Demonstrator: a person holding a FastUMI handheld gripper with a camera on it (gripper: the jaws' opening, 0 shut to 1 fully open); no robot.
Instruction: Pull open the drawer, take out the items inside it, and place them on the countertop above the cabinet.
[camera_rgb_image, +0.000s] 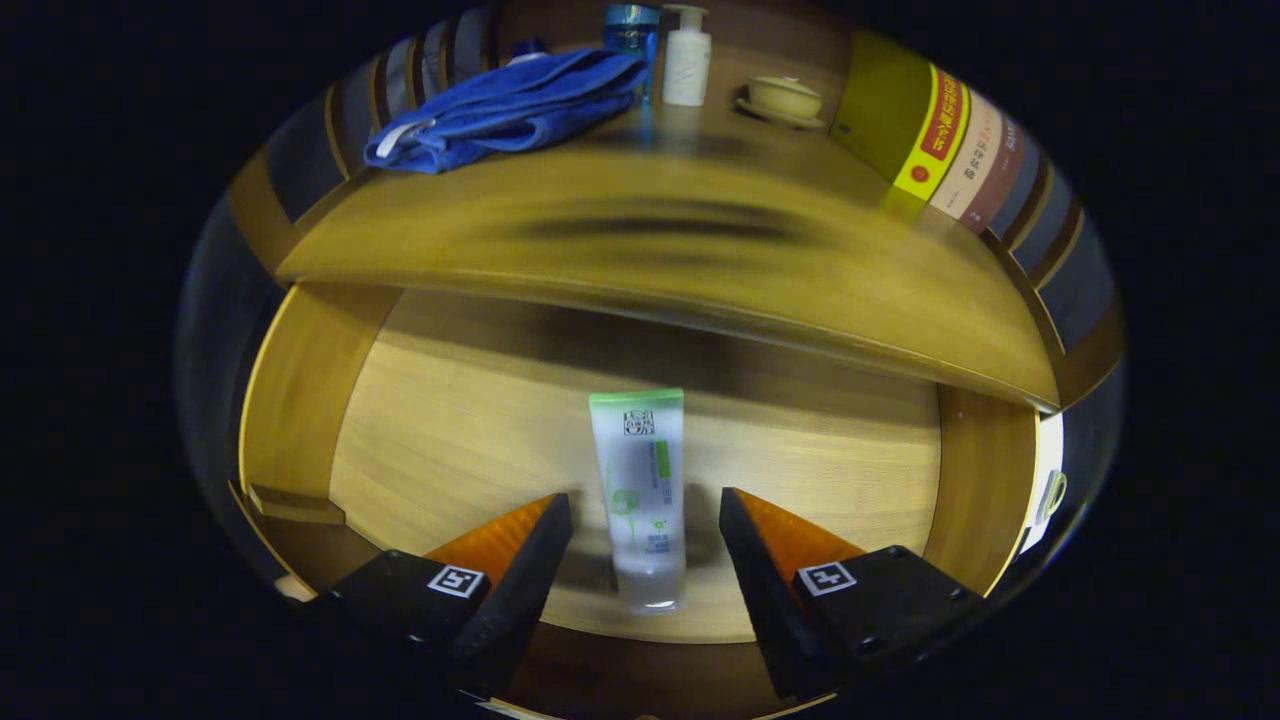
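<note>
- The drawer (470, 420) stood pulled open beneath the wooden counter (650, 260), its light wood floor in plain sight.
- A white tube with a green end (640, 495) lay flat on the drawer floor, green end pointing toward the counter.
- The tongs (645, 525) were spread wide, one finger on either side of the tube's lower half, neither finger touching it.
- On the counter above the drawer, a blue towel (510, 105) lay bunched up.
- Beside the towel stood a blue container (630, 30) and a white pump bottle (687, 60).
- Past the pump bottle sat a lidded cup on a saucer (783, 100), and books (945, 150) stood beyond it.
</note>
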